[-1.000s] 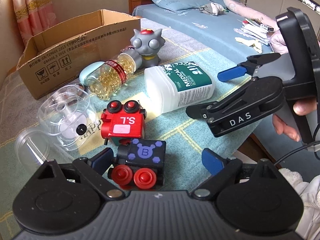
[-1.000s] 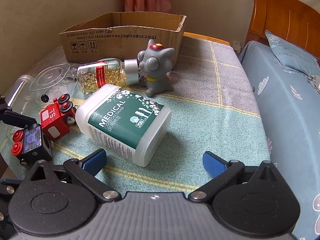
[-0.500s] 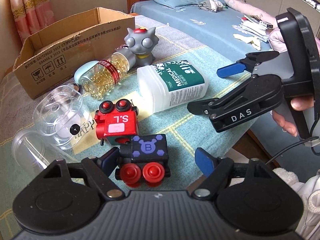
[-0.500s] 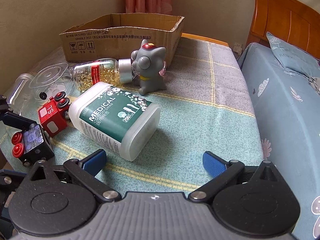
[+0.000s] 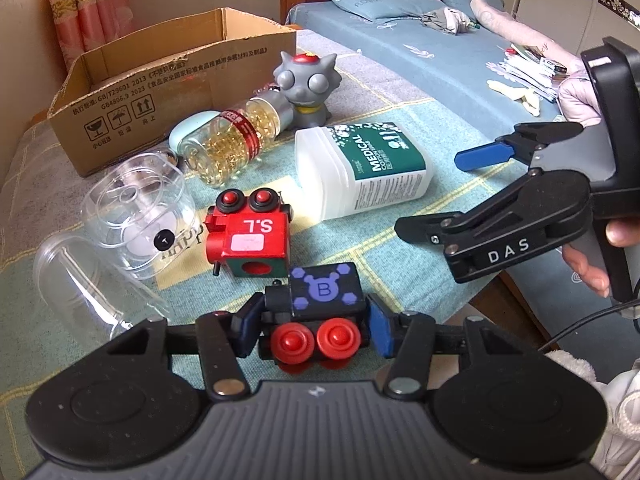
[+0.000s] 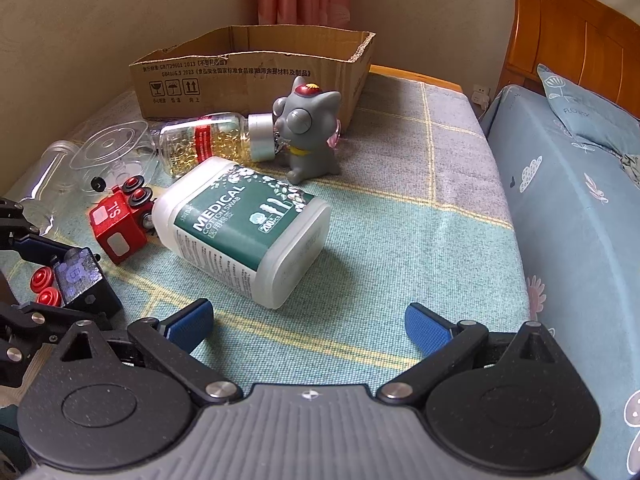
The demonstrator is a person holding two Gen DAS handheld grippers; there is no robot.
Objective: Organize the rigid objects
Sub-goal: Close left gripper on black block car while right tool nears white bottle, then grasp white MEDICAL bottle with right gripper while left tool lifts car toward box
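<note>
Black toy train (image 5: 320,312) pinched by left gripper (image 5: 314,330), presumably for transfer to cardboard box (image 5: 168,80) behind. Right gripper (image 6: 308,326) jaws spread, empty, nearer box.

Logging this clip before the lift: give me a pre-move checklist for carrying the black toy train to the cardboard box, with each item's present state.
1. Left gripper shut on black toy train: ok.
2. Both pads on the train's sides: ok.
3. Red toy train clear of the grip: ok, apart.
4. Right gripper open and holding nothing: ok.
5. Cardboard box open at the top: ok.
6. Free space inside the box: cannot tell, floor hidden.
</note>
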